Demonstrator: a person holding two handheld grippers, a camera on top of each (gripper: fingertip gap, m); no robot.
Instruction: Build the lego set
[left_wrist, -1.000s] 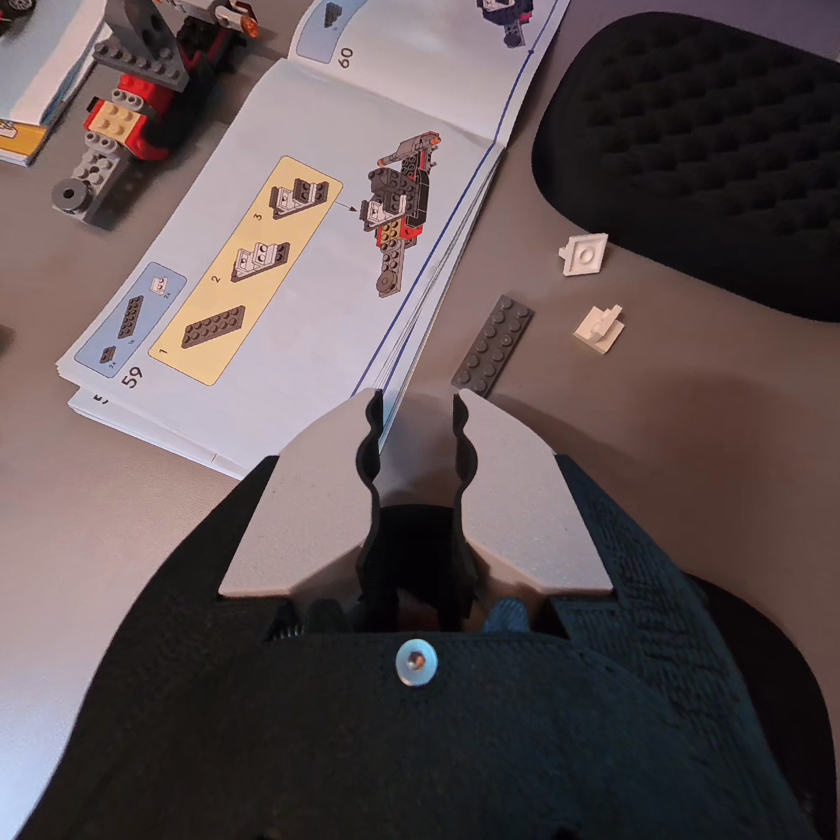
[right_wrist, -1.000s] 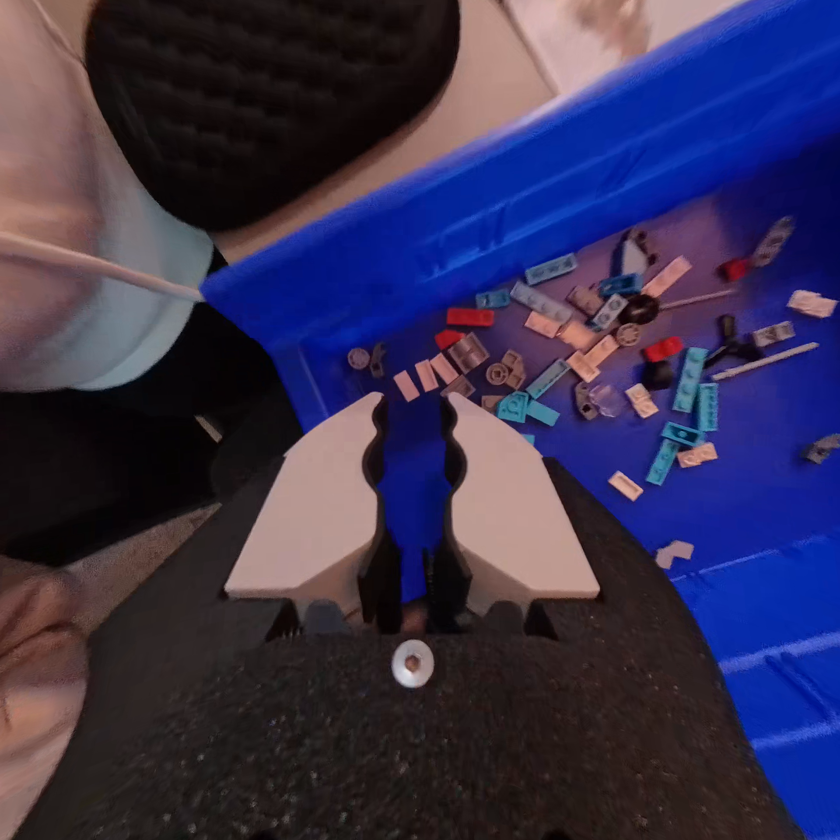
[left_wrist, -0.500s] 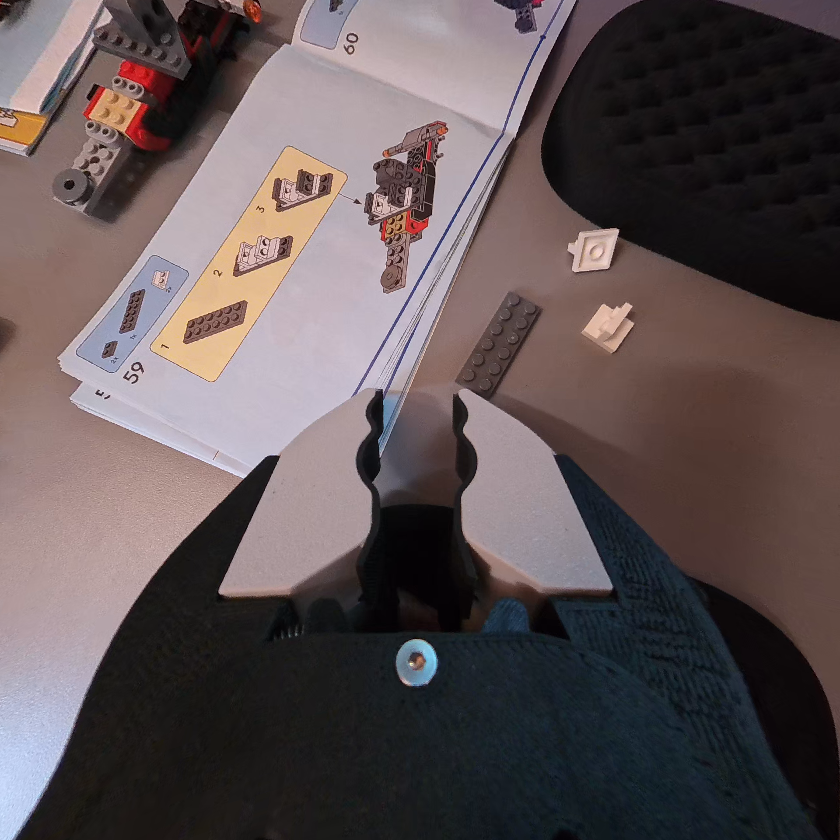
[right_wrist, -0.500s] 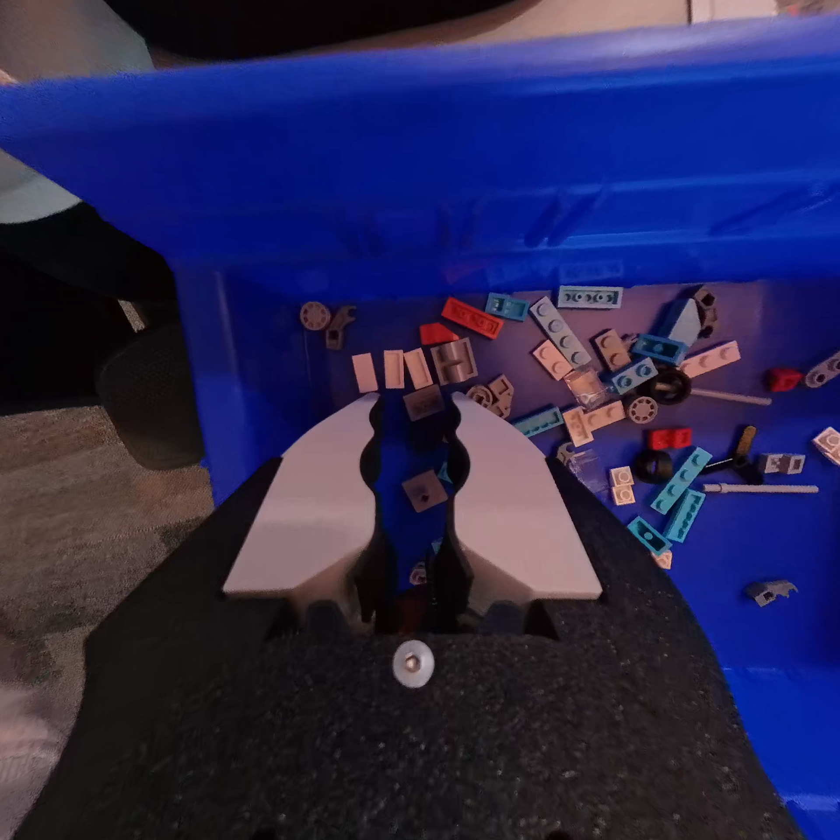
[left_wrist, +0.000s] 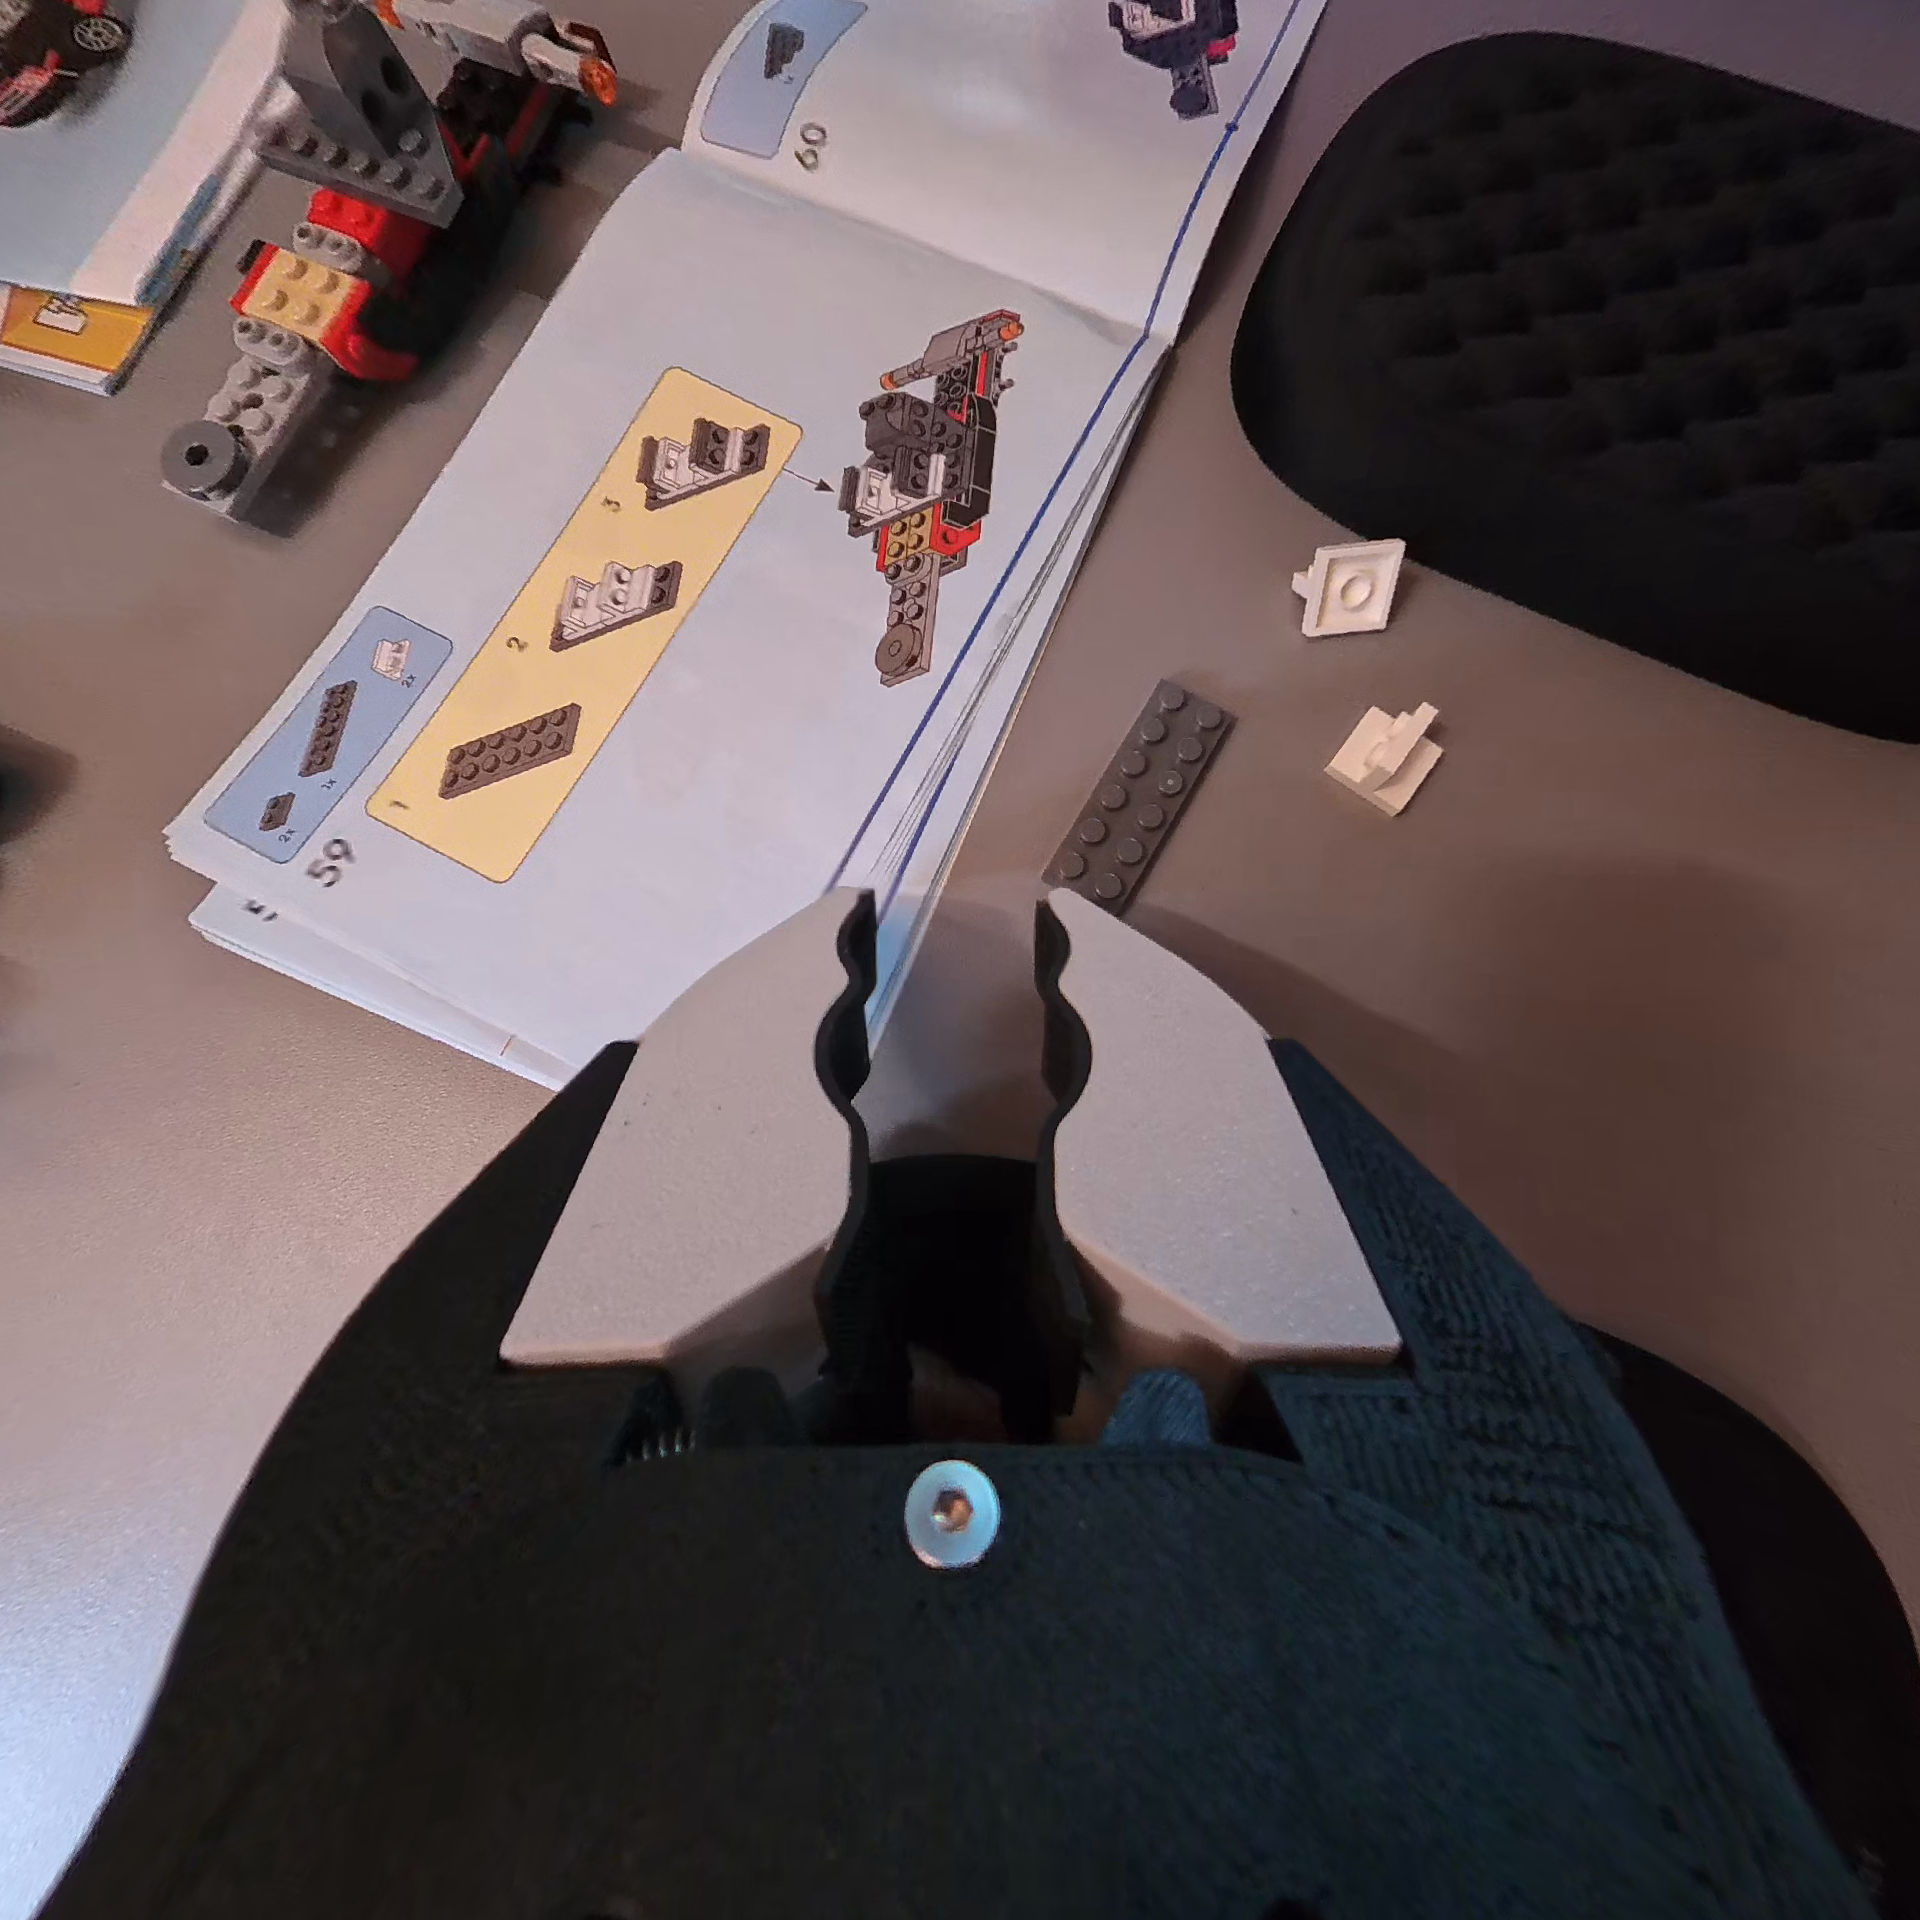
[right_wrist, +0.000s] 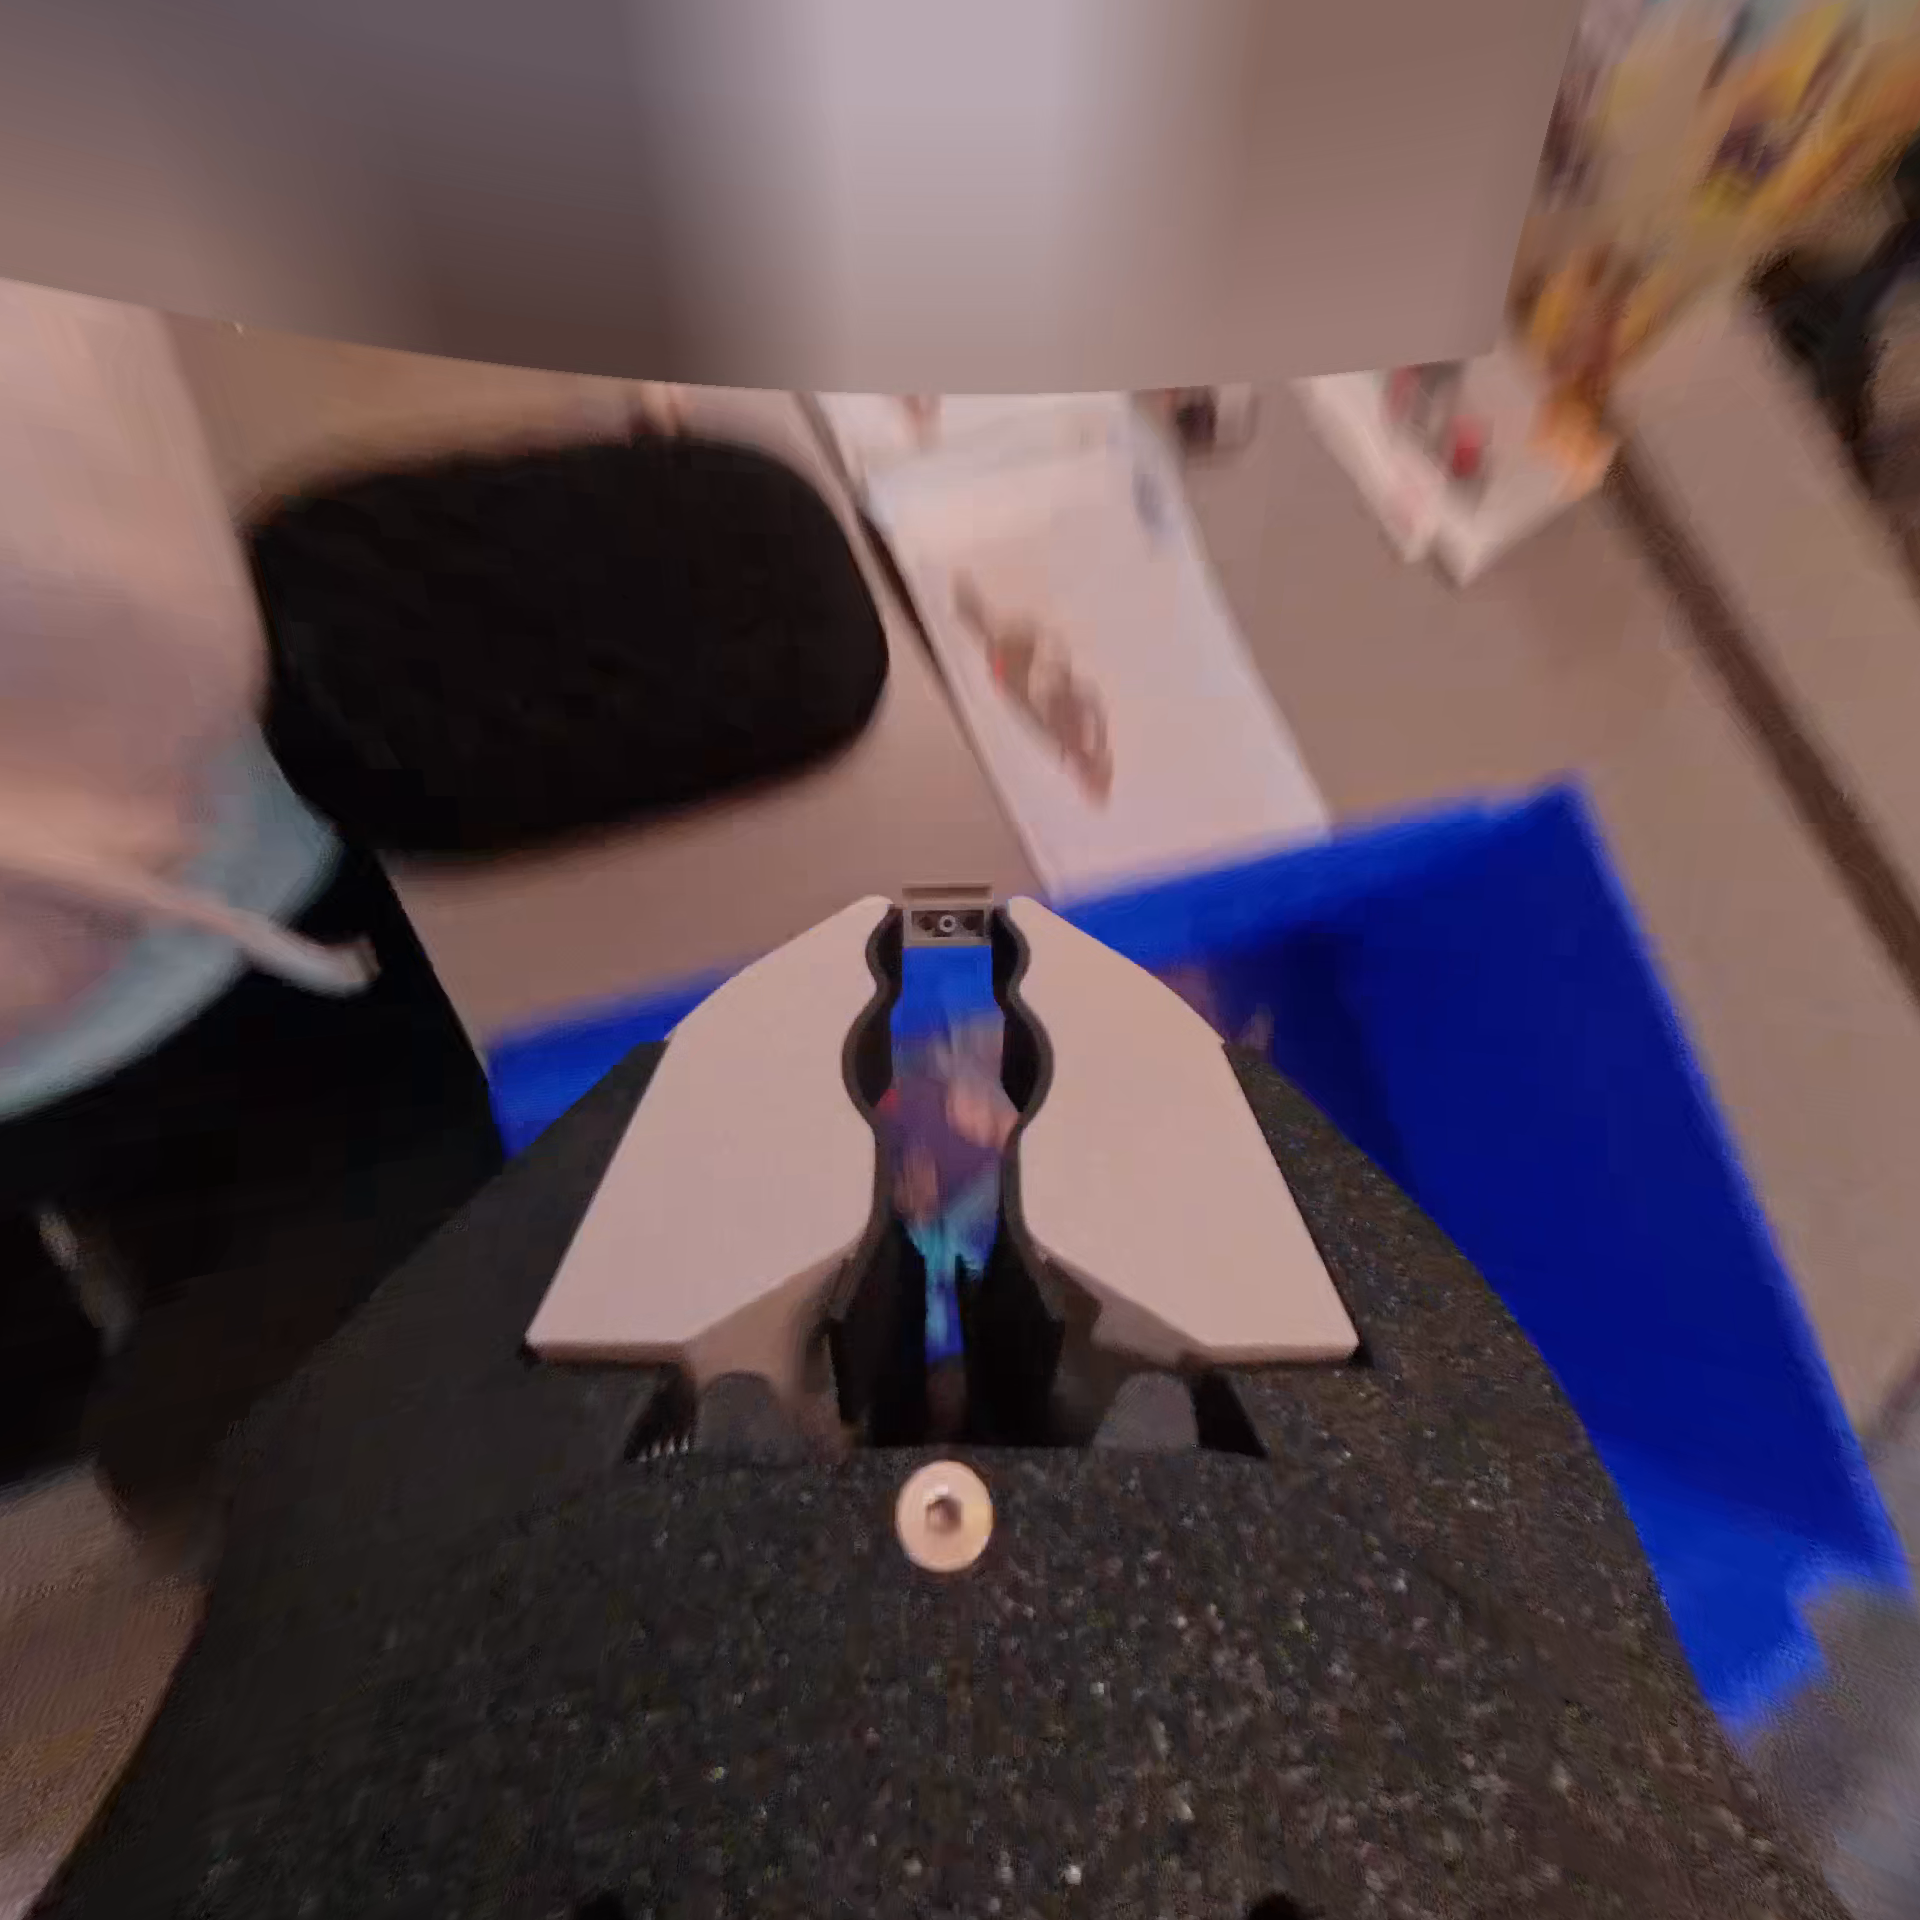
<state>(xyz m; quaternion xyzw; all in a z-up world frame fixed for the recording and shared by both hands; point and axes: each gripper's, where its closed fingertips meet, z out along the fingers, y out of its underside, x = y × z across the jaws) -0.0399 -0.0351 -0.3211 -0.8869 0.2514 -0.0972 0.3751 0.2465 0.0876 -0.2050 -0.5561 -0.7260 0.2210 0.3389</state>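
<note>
My left gripper (left_wrist: 954, 906) is open and empty, hovering over the table at the near edge of the open instruction booklet (left_wrist: 665, 582). A dark grey plate (left_wrist: 1143, 792) lies just ahead to the right, with two small white pieces (left_wrist: 1349, 587) (left_wrist: 1385, 756) beyond it. The partly built red, tan and grey model (left_wrist: 312, 301) lies at the far left. My right gripper (right_wrist: 945, 920) is shut on a small grey piece (right_wrist: 945, 921) held at its fingertips, lifted above the blue bin (right_wrist: 1455, 1039). The right wrist view is blurred.
A black foam pad (left_wrist: 1621, 364) lies at the right of the table and shows in the right wrist view (right_wrist: 561, 634). A second booklet (left_wrist: 94, 208) lies at the far left. A person's light sleeve (right_wrist: 114, 727) is at the left of the right wrist view.
My right gripper was open down in the bin; it has closed on a small grey piece and lifted out toward the table. My left gripper has barely moved.
</note>
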